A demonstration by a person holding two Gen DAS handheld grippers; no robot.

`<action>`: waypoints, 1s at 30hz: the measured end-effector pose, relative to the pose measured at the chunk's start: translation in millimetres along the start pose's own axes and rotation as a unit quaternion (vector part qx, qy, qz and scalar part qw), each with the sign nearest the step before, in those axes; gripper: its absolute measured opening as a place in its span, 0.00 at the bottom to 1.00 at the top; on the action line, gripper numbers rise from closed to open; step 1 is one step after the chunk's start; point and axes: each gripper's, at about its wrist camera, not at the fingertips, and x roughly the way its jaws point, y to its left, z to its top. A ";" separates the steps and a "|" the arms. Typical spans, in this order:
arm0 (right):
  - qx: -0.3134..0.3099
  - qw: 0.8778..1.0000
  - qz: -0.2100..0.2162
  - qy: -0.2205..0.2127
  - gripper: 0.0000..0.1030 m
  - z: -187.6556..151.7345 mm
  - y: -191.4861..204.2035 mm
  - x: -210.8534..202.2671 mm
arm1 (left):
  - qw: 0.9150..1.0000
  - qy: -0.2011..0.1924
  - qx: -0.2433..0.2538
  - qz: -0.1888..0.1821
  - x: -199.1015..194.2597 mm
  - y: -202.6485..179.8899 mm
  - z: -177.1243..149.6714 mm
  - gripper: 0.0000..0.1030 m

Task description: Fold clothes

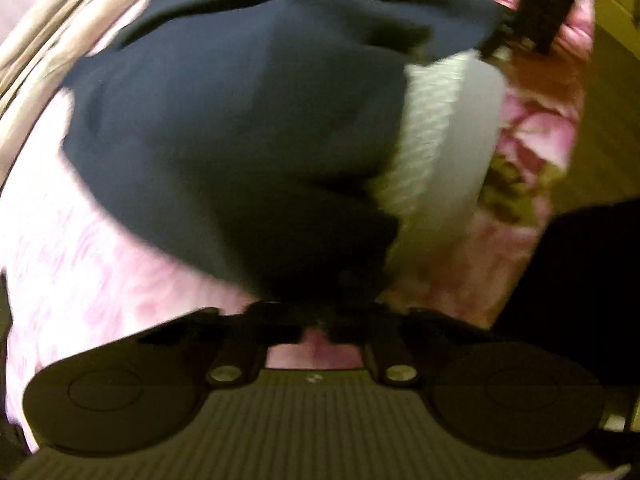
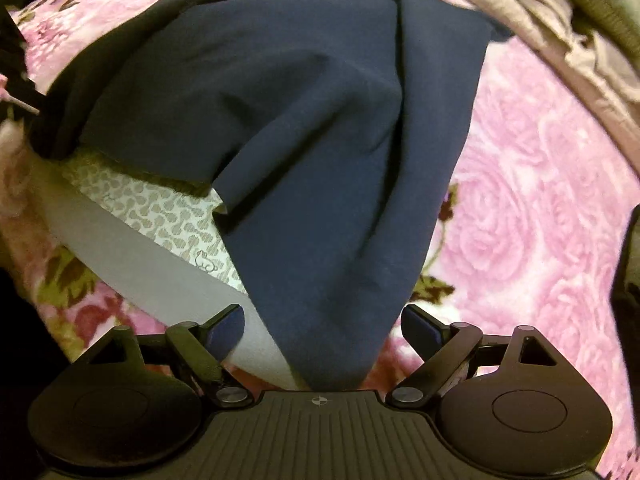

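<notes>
The dark navy soft fabric garment (image 2: 304, 128) is lying bunched on the bed w/ the pink rose-print fleece blanket (image 2: 532, 208), partly covering a white-and-grey patterned cloth piece (image 2: 168, 216) that is sticking out from under its edge. The left gripper (image 1: 320, 320) is sitting pressed together right at the near edge of the garment, blurred, so whether it is pinching the cloth I cannot tell. The right gripper (image 2: 322, 326) is standing spread wide w/ a fold of the navy garment running between its blue-padded fingers (image 2: 420, 330), pads not touching it; crumpled beige bedding (image 2: 560, 32) is lying along the far side.
</notes>
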 end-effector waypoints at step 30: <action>-0.024 0.997 -0.021 -0.073 0.81 -0.6 27.0 -6.4 | 0.989 0.000 -0.079 0.127 -9.6 1.1 1.3 0.03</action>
